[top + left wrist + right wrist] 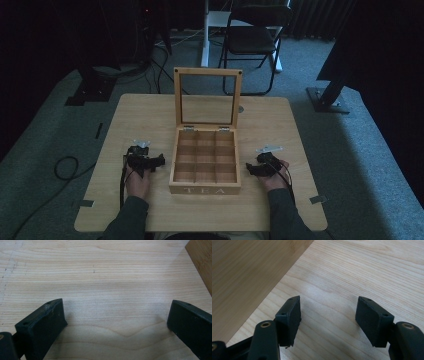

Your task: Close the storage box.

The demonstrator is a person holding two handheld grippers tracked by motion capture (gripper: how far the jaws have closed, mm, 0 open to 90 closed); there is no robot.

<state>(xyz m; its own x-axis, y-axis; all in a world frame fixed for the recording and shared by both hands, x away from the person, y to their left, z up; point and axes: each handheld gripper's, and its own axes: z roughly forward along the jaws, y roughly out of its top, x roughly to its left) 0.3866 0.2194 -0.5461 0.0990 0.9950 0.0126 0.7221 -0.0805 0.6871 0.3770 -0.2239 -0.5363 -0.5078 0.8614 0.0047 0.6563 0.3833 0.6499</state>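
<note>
- the wooden tea box (205,165) sits at the middle of the table (150,115), its glass-paned lid (207,97) standing upright at 12 o'clock so all nine compartments lie exposed; they look empty, though the light is dim.
- the left gripper (149,162) rests on the table at the box's 9 o'clock, jaws spread wide with bare wood between them, grasping nothing; the box's side wall (201,263) shows at its 2 o'clock.
- the right gripper (255,169) rests at the box's 3 o'clock, jaws parted and holding nothing, the box wall (249,272) at its 10 o'clock.
- flanking the box this way likely readies both tools to work on it.
</note>
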